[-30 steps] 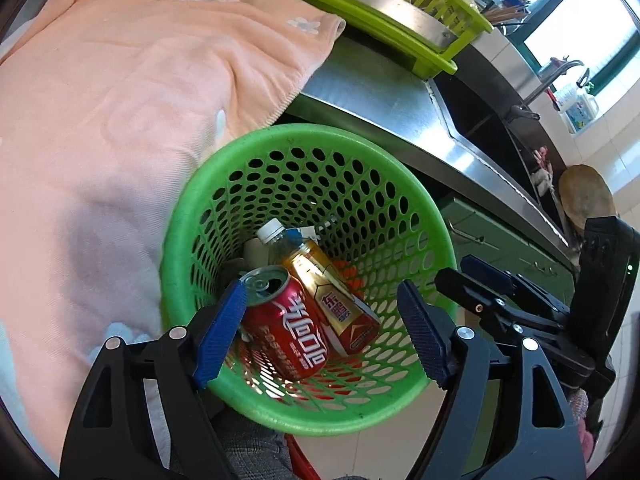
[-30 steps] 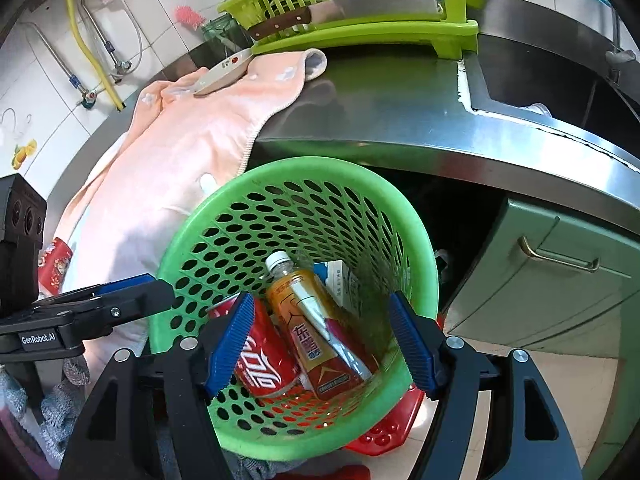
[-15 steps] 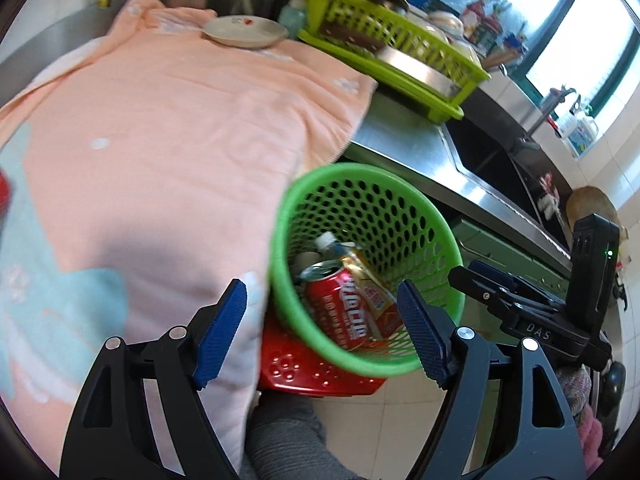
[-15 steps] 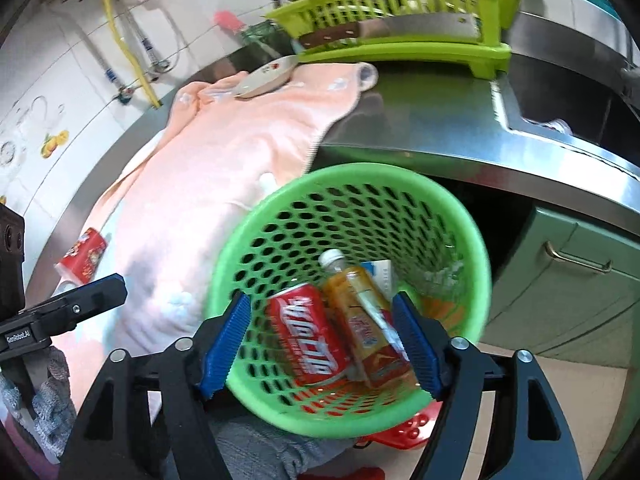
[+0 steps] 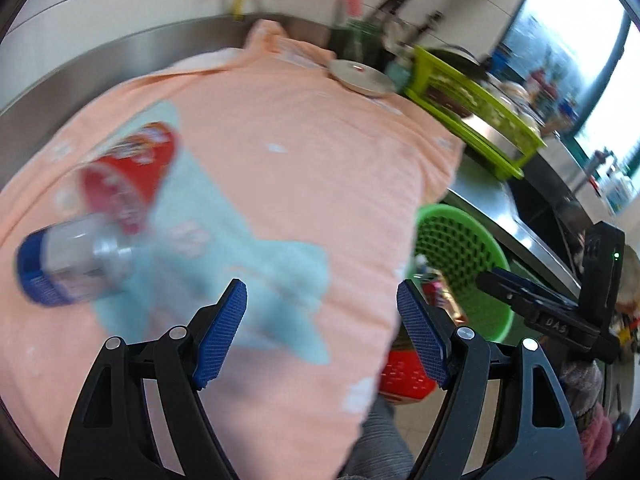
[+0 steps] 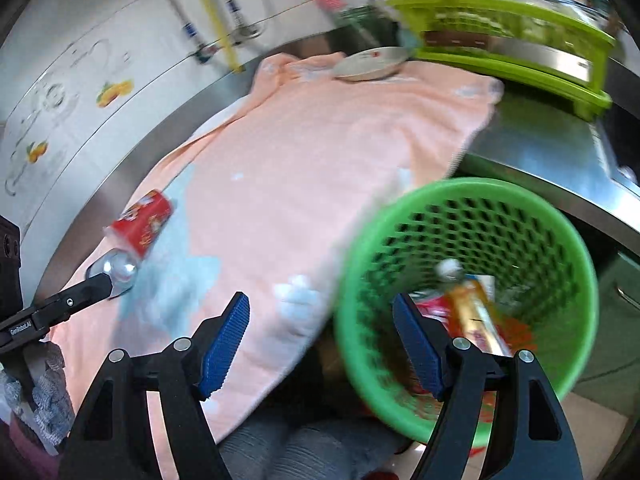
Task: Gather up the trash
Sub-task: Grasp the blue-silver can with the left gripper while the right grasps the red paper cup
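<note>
On the arm of the left hand-held gripper, seen at the left edge of the right wrist view, small white lettering reads roughly "GenRobot.AI"; the right hand-held gripper shows "DAS" in the left wrist view. Writing on the trash itself is too blurred to read.

One green perforated basket sits below the near edge of the steel worktop, at the right. Inside it lie a yellow drink bottle with a white cap, something red beside it and a white-and-blue carton; a closer count is not possible.

Two pieces of trash lie on the pink towel spread over the worktop, far left: one red snack cup on its side and, touching its near end, one clear bottle with a blue cap. At the towel's far end rests one plate, next to a lime dish rack.

Both hand-held grippers are empty. The left one's blue pads stand wide apart over the towel; the right one's jaws are opening, with only towel and basket rim behind them.
</note>
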Motion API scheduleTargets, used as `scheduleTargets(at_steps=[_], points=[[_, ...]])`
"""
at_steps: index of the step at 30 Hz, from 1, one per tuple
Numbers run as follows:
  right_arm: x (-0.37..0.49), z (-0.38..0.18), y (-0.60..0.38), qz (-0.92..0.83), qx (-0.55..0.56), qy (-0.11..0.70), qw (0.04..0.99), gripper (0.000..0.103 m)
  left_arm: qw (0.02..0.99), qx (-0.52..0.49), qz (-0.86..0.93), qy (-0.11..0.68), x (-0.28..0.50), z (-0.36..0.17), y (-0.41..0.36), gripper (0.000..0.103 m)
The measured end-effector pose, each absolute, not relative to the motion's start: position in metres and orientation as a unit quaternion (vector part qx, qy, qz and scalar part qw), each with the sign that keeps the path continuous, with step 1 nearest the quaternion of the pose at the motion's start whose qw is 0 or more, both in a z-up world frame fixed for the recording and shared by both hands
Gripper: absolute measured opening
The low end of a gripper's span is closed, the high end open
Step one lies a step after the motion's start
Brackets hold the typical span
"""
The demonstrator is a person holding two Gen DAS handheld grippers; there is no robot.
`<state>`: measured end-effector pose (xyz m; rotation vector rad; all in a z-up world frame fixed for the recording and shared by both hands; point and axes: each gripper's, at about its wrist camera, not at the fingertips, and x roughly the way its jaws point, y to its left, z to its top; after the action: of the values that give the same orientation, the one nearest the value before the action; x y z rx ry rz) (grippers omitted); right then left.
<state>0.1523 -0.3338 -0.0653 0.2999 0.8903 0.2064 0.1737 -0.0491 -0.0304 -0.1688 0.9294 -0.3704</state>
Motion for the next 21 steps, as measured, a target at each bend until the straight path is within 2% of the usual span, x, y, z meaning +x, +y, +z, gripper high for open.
scheduleTargets(at_steps=[9,21], points=[[0.194,-0.055,-0.238,0.175,0.118,0.446,0.87,0.072,0.886,-0.119,-0.105,0.437,0.154,-0.033,0.046,0.077],[0.261,-0.044,-0.128,0.234,0.151,0.489,0.827,0.072,0.886,-0.154,-0.065,0.432,0.133,-0.046,0.108,0.077]])
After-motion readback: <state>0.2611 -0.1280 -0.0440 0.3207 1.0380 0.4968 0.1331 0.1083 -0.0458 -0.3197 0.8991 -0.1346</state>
